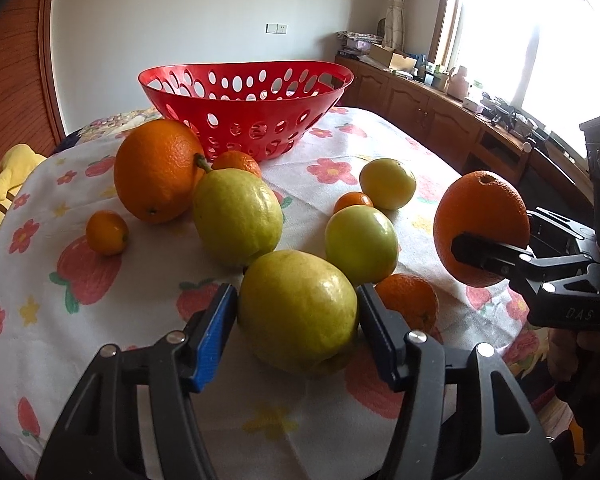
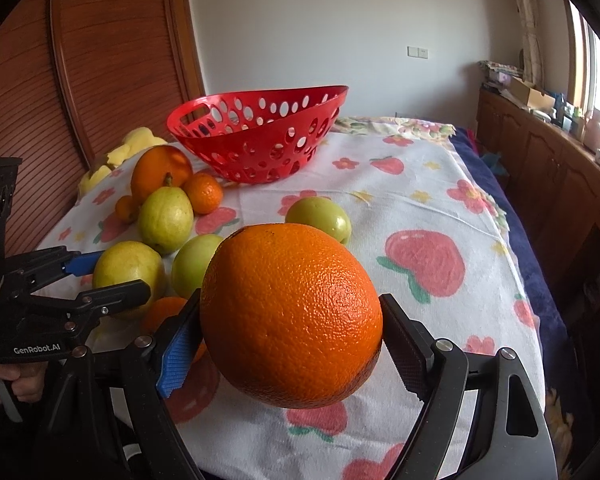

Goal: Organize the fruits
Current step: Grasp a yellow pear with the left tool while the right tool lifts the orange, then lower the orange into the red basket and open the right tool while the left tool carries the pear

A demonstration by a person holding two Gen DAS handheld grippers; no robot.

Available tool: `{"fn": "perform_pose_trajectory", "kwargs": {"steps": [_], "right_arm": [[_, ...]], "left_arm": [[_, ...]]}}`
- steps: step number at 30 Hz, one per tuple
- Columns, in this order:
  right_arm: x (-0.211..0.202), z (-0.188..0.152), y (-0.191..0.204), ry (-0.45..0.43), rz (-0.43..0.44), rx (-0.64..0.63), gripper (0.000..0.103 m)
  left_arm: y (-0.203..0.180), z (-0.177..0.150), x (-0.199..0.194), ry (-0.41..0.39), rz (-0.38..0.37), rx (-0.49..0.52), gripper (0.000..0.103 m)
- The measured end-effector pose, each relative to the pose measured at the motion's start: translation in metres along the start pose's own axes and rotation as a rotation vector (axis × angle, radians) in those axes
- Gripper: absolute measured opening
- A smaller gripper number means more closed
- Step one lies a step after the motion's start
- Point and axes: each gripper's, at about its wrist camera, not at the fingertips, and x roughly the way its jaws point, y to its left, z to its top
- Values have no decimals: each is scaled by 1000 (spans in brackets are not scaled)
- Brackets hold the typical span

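Right claw (image 2: 290,354) clamps the big round orange (image 2: 290,316) aloft; left claw (image 1: 296,324) pinches the yellow-green guava (image 1: 298,312), which could roll free towards the desk's (image 1: 112,320) edge.

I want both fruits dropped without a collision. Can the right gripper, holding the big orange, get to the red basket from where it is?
Probably yes. The right gripper holds the orange clear above the cloth, and the stretch toward the red basket holds only low fruit it could pass over.
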Motion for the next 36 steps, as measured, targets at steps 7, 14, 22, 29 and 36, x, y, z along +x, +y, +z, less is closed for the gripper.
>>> {"fn": "perform_pose_trajectory", "kwargs": {"steps": [7,14,22,29,36], "right_arm": [[0,0,0,0,1,-1,85],[-1,1,1,-4,5,0,85],[-14,17,1,-37,24,-7,85],[-24,53,6,-95,34,-42,85],[-23,99,13,-144,48,-70,85]], "left_arm": [[3,-2,-8,-13,-5,-10,60],[5,4,-22,-48,-18,-16,60],[11,28,-50,-117,-25,-13,60],[25,62,-64,-176,2,-1,60],[40,91,-64,-197,17,-2,60]]}}
